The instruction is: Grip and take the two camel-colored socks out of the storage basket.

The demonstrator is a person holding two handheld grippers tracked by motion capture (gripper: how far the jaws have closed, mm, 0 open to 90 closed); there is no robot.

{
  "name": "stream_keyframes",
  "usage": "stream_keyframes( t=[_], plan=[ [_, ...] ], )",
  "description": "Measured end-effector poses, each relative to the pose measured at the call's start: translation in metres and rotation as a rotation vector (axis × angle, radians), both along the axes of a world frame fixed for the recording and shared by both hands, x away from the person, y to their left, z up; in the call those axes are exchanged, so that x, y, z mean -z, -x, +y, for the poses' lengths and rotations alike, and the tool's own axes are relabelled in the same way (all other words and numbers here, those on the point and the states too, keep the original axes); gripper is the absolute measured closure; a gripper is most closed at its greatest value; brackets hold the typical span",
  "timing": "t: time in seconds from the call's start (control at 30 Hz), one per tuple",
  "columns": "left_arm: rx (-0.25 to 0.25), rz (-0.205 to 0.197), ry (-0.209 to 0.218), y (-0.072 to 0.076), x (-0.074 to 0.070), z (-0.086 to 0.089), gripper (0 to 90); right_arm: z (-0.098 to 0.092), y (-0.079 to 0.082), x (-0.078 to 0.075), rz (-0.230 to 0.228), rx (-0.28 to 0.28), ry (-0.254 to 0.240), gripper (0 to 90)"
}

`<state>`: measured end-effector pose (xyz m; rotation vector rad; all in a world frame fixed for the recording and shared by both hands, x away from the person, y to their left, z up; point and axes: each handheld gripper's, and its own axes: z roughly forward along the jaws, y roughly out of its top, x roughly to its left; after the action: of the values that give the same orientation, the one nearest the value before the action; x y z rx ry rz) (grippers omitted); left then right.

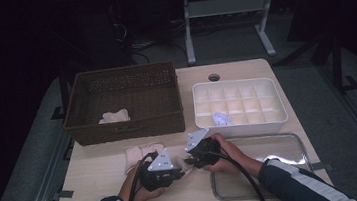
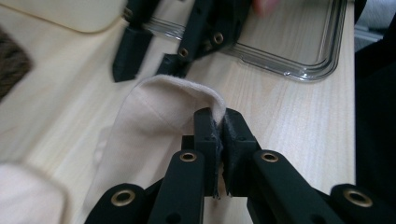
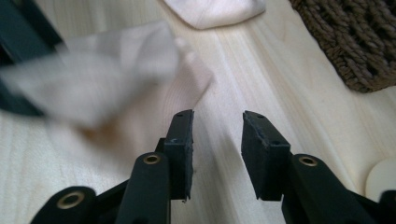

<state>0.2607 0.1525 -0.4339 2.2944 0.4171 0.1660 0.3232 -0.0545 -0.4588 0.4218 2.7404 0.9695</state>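
My left gripper [image 2: 220,116] is shut on a folded edge of a cream cloth [image 2: 159,112], which drapes from the jaws down to the wooden table. In the high view the left gripper [image 1: 178,173] sits near the table's front, pointing right toward my right gripper [image 1: 188,158]. My right gripper [image 3: 217,121] stands open just above the tabletop, with only bare wood between its jaws. The held cloth [image 3: 102,70] hangs blurred ahead of it and to the left. A second cream cloth [image 1: 137,155] lies on the table behind the left hand.
A brown wicker basket [image 1: 124,126] at the back left holds another pale cloth [image 1: 114,117]. A white compartment box [image 1: 242,124] at the back right has a small white item [image 1: 221,119] in one cell. A clear tray [image 1: 296,141] lies at the front right.
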Motion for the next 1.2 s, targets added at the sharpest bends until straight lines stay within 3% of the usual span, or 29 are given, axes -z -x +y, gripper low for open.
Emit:
stream_keyframes(
  t=[0.1,0.17,0.33,0.43,0.53,0.73,0.83,1.0,1.1,1.2],
  plan=[
    [-0.051,0.000,0.035,0.005,-0.004,0.013,85.3,-0.002,-0.002,0.001,-0.015,0.006,0.034,64.3],
    [-0.073,-0.002,0.041,0.009,-0.005,0.022,85.1,-0.004,-0.001,0.000,-0.002,0.013,0.031,64.3],
    [-0.133,0.002,0.068,0.018,-0.005,0.042,84.4,-0.005,0.004,-0.002,-0.022,0.012,0.063,61.2],
    [-0.136,0.012,0.082,0.018,-0.004,0.046,85.2,-0.004,0.007,-0.008,-0.013,0.014,-0.016,65.0],
    [-0.134,0.017,0.075,0.015,-0.002,0.045,85.4,0.001,0.017,-0.021,-0.025,-0.053,-0.102,67.3],
    [-0.136,0.023,0.080,0.012,0.000,0.046,85.7,0.016,0.031,-0.019,-0.043,-0.138,-0.155,75.8],
    [-0.133,0.021,0.076,0.012,0.000,0.046,85.8,0.023,0.031,-0.009,-0.043,-0.175,-0.115,79.1],
    [-0.134,0.020,0.083,0.012,0.000,0.047,86.0,0.029,0.031,0.004,-0.009,-0.193,-0.027,80.2],
    [-0.141,0.010,0.081,0.013,-0.003,0.050,86.4,0.025,0.029,0.003,-0.015,-0.197,-0.013,80.4],
    [-0.159,0.001,0.086,0.014,-0.005,0.053,86.5,0.014,0.029,0.001,0.001,-0.166,0.003,81.4]
  ],
)
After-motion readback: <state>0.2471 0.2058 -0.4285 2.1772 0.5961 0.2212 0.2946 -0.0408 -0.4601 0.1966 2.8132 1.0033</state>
